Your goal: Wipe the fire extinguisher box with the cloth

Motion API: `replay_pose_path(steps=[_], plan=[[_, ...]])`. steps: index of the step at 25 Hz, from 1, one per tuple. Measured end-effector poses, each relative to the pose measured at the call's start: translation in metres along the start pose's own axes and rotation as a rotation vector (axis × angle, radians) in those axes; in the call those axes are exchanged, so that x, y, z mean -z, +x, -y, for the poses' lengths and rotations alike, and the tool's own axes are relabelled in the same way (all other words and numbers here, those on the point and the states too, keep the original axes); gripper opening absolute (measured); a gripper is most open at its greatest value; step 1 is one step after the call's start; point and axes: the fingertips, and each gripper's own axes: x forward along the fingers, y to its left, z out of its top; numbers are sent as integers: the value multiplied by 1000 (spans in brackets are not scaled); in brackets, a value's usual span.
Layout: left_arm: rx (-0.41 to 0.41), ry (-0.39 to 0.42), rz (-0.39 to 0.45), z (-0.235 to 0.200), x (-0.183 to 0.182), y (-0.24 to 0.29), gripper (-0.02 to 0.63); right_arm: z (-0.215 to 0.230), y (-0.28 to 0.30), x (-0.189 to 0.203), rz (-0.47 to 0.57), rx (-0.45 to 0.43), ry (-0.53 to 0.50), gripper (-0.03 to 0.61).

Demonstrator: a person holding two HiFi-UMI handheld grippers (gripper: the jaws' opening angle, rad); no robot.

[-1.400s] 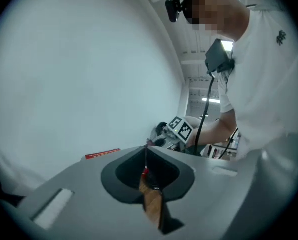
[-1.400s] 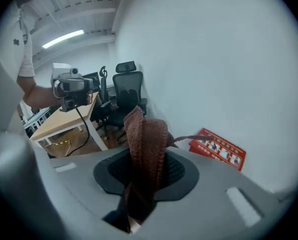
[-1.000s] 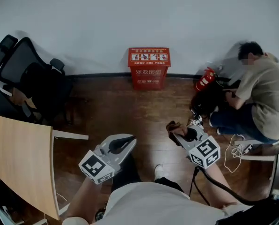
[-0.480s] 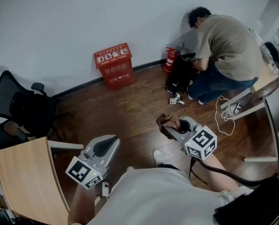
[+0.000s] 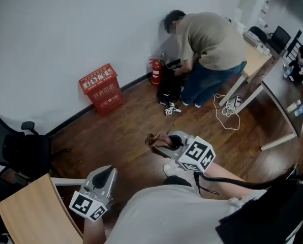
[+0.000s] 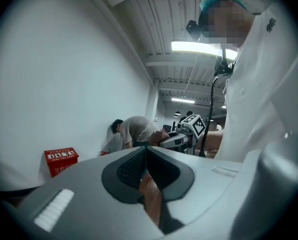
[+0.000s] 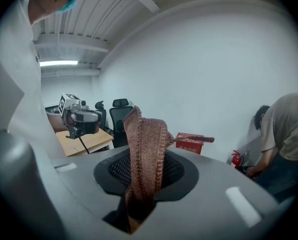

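Note:
The red fire extinguisher box (image 5: pixel 101 89) stands on the wood floor against the white wall, far ahead of both grippers. My right gripper (image 5: pixel 161 142) is shut on a brown knitted cloth (image 5: pixel 153 139) that sticks out past the jaw tips. In the right gripper view the cloth (image 7: pixel 145 134) rises upright from between the jaws of the right gripper (image 7: pixel 148 159), with the box (image 7: pixel 190 143) behind it. My left gripper (image 5: pixel 106 172) is low at the left with nothing in it. The left gripper view shows its jaws pressed together (image 6: pixel 145 151) and the box (image 6: pixel 60 158) far off at the left.
A person (image 5: pixel 208 38) crouches at the wall right of the box, beside a red fire extinguisher (image 5: pixel 156 71) and a black bag (image 5: pixel 168 91). A black office chair (image 5: pixel 19 146) and a wooden board (image 5: pixel 27 212) are at the left. A desk (image 5: pixel 258 67) and cables (image 5: pixel 229 105) are at the right.
The head view has swung, so the box and the crouching person sit further left in the frame. Both grippers have drawn lower and nearer to my body. The cloth stays held.

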Motion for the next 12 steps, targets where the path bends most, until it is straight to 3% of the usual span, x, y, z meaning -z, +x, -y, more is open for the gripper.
replay_pose_path(steps=[12], plan=[[48,18,1,14,9,-30,5,-45,0,4,-9,21,-18,94]])
